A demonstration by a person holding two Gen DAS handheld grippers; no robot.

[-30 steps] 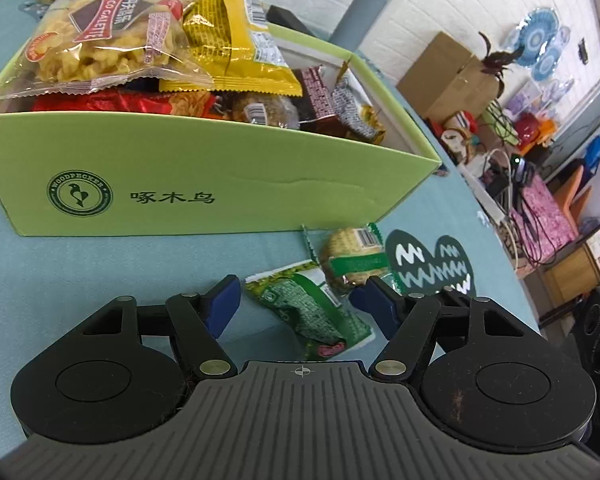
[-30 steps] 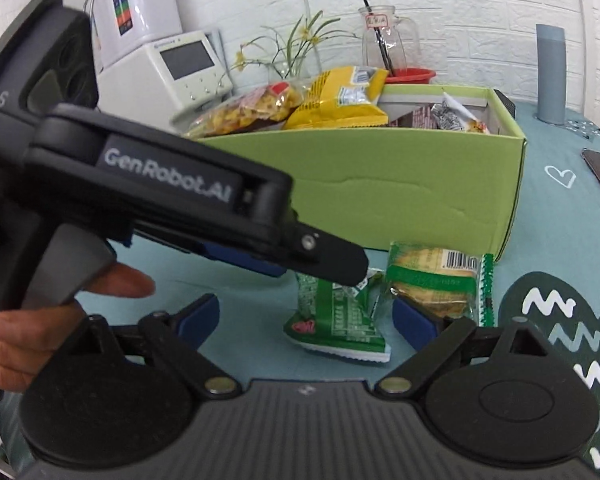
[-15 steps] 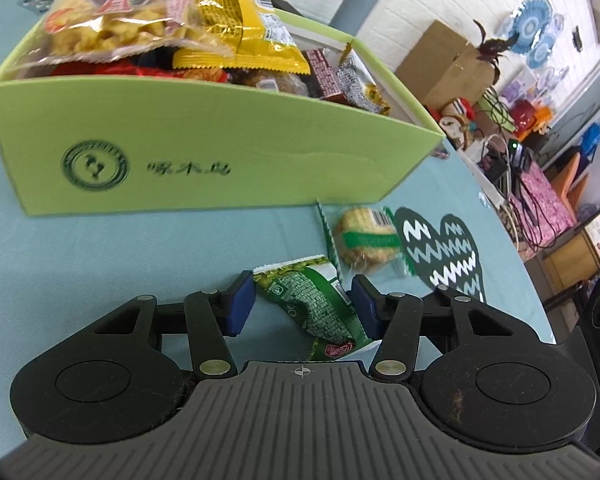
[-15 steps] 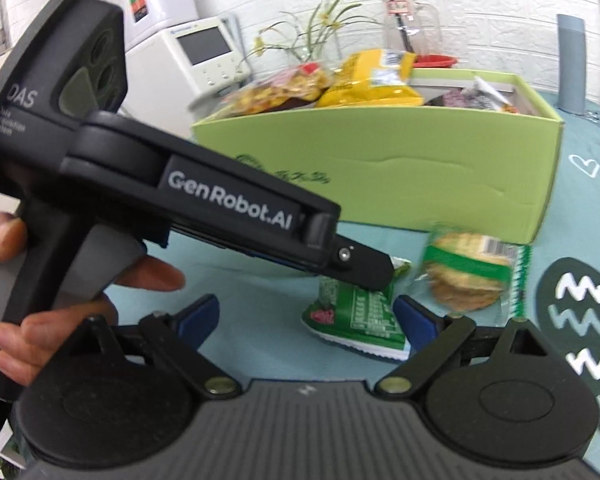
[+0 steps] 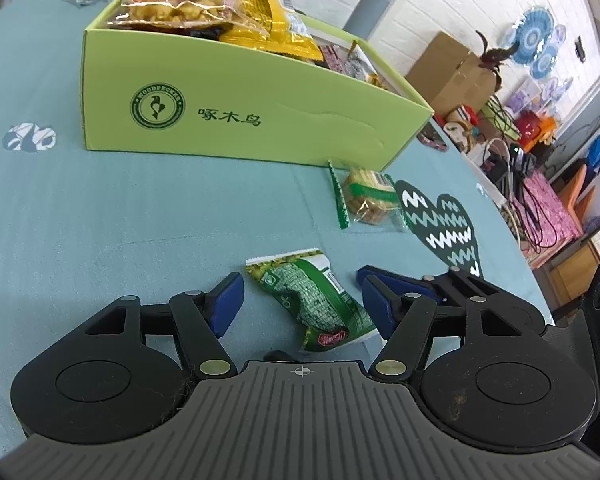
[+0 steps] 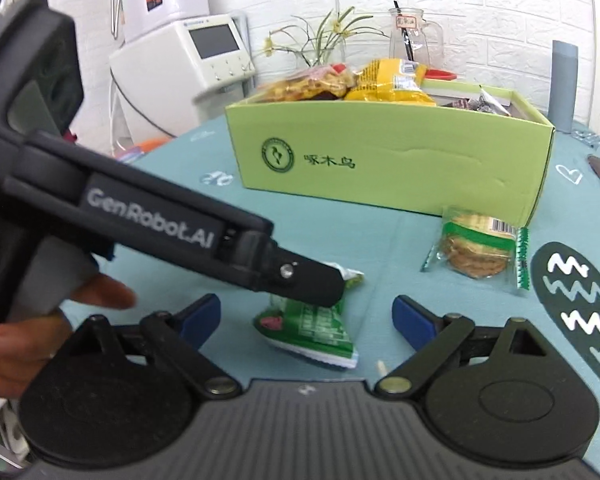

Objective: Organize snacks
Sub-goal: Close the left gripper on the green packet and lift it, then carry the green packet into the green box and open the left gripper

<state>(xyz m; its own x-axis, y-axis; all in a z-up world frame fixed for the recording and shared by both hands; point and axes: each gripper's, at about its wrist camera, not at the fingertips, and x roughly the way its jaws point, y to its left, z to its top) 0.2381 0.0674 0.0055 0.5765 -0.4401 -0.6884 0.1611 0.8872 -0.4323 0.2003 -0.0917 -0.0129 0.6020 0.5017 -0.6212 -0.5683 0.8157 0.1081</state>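
Note:
A green snack packet [image 5: 312, 300] lies flat on the teal tablecloth. My left gripper [image 5: 302, 302] straddles it with its jaws opening, and the blue pads [image 5: 228, 300] stand clear of the wrapper. In the right wrist view the same packet [image 6: 312, 332] sits between the pads of my right gripper [image 6: 306, 320], whose jaws are closing without touching it. The left gripper's black finger [image 6: 308, 284] crosses over the packet from the left. A clear cookie packet [image 5: 366, 200] [image 6: 476, 248] lies by the corner of the light green box [image 5: 260, 128] [image 6: 380, 160], which is heaped with snack bags [image 5: 180, 4].
A dark heart patch [image 5: 440, 220] marks the cloth to the right of the cookies. Behind the box stand a grey cylinder [image 6: 564, 84] and a glass jug [image 6: 412, 36], and a white appliance [image 6: 180, 68] is at the back left. A hand [image 6: 28, 344] holds the left gripper.
Both grippers drew back from the box, which now looks farther off. The left jaws narrowed around the green packet, then widened again. The right jaws have come closer together.

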